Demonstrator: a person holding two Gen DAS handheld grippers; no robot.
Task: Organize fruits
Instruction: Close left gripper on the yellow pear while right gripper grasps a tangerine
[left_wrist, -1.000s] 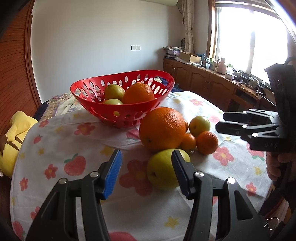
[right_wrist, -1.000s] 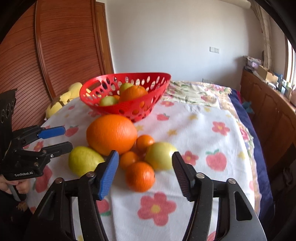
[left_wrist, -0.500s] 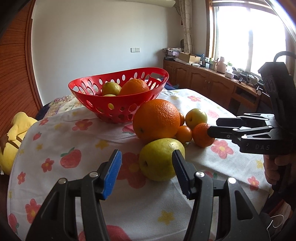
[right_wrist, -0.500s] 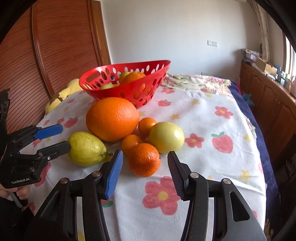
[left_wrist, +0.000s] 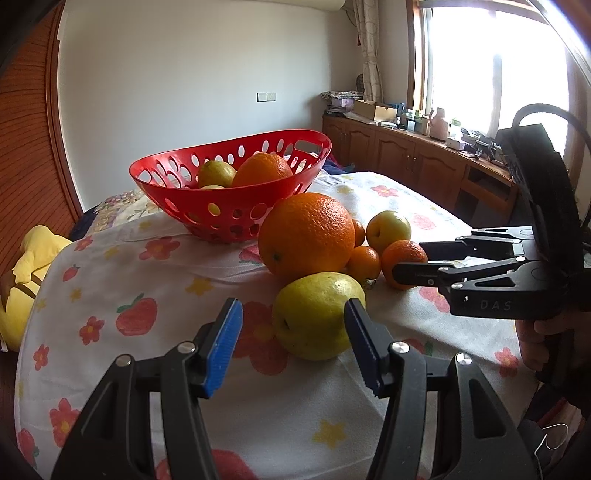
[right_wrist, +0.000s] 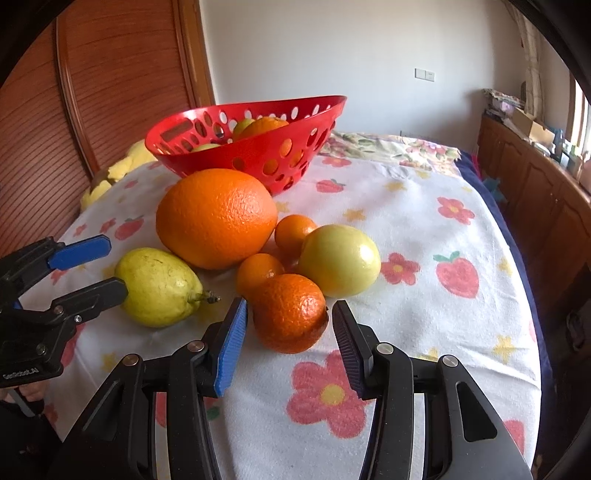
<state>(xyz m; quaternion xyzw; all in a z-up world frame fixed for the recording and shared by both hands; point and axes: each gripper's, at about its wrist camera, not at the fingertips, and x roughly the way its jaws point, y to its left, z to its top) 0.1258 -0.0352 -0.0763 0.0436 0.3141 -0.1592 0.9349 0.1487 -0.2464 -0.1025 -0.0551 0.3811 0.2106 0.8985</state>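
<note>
Closing just now around the mandarin (right_wrist: 290, 314) with the right tongs (right_wrist: 289, 306), pads on either side at mid-height but not yet pressing, so nothing held. Likewise spread around the pear (left_wrist: 314, 317) with the left tongs (left_wrist: 293, 306): one pad close against the flank, the other clear, no grip. Both still lying on the flower-print cloth (right_wrist: 406, 221) in front of the red basket (right_wrist: 251, 155), not yet inside. Probably risks most from the crowding: packed tight against two smaller mandarins (right_wrist: 258, 273), a yellow apple (right_wrist: 340, 260) and the large orange (right_wrist: 216, 218), so easy to knock a neighbour with a pad and send it rolling toward the cloth's edge. Could also squeeze off-centre on such round, waxy skin and squirt the mandarin forward into the pile. Same hazard at the pear: tapered and lying on its side, so likely to pivot or slip out if pinched near the narrow end. Worth minding the two tongs working close together as well; might clash or snag on the lift. Soft, wrinkled cloth underneath, so little help in stopping a roll.
</note>
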